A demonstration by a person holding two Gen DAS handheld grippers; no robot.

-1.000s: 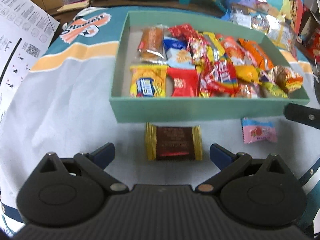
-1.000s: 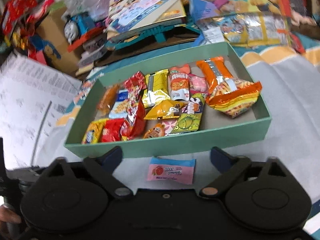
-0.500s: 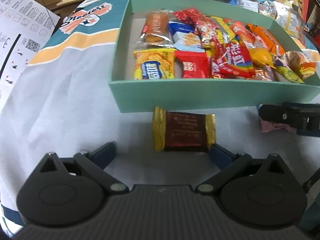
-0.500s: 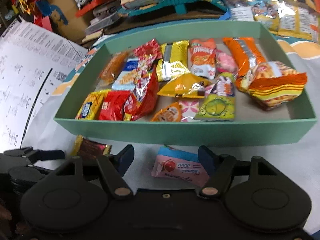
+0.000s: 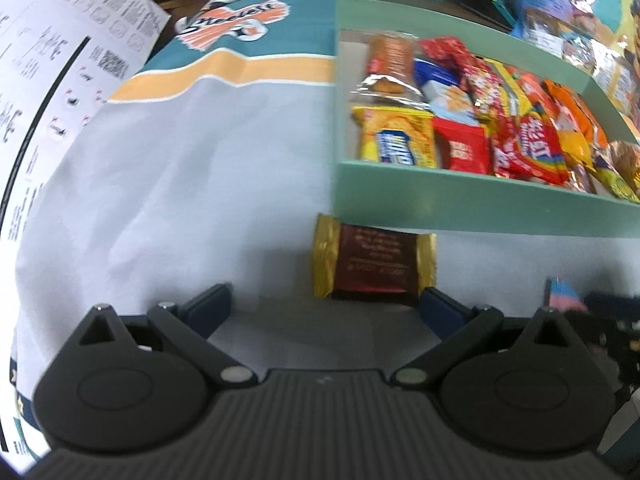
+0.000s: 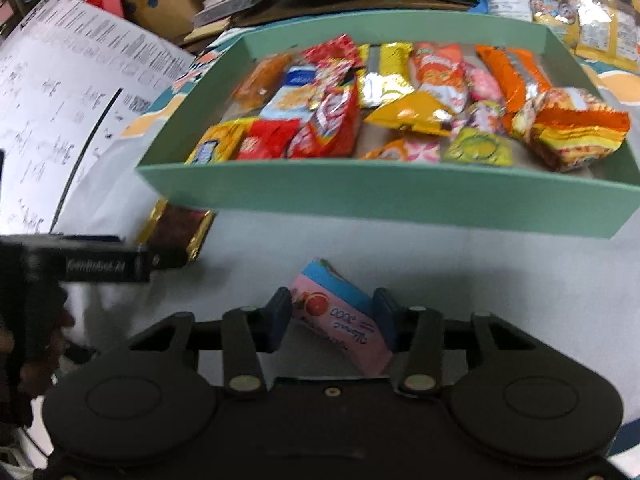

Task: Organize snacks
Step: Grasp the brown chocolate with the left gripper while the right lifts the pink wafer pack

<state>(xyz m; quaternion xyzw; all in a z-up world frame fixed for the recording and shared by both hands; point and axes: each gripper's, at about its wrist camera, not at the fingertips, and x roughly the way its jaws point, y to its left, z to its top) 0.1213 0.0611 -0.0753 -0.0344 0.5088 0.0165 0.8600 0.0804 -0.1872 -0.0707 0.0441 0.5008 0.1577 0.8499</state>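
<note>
A green box (image 5: 480, 208) holds several snack packets. In front of it on the grey cloth lies a brown packet with gold ends (image 5: 374, 264). My left gripper (image 5: 324, 308) is open just short of this packet, and its right fingertip (image 5: 434, 300) is at the packet's near corner. In the right wrist view a pink and blue packet (image 6: 340, 312) sits tilted between the pads of my right gripper (image 6: 332, 314). The jaws are closing and both pads touch it. The left gripper (image 6: 160, 260) shows there at the left, beside the brown packet (image 6: 176, 228).
A large printed paper sheet (image 5: 44, 80) covers the left side. Books, toys and picture bags (image 6: 580, 12) crowd the space behind the green box (image 6: 380, 196). A person's hand (image 6: 24, 344) holds the left gripper at the left edge.
Both grippers have come down and forward toward the packets. The right jaws have narrowed onto the pink and blue packet, which has turned and tilted. The left view has shifted left.
</note>
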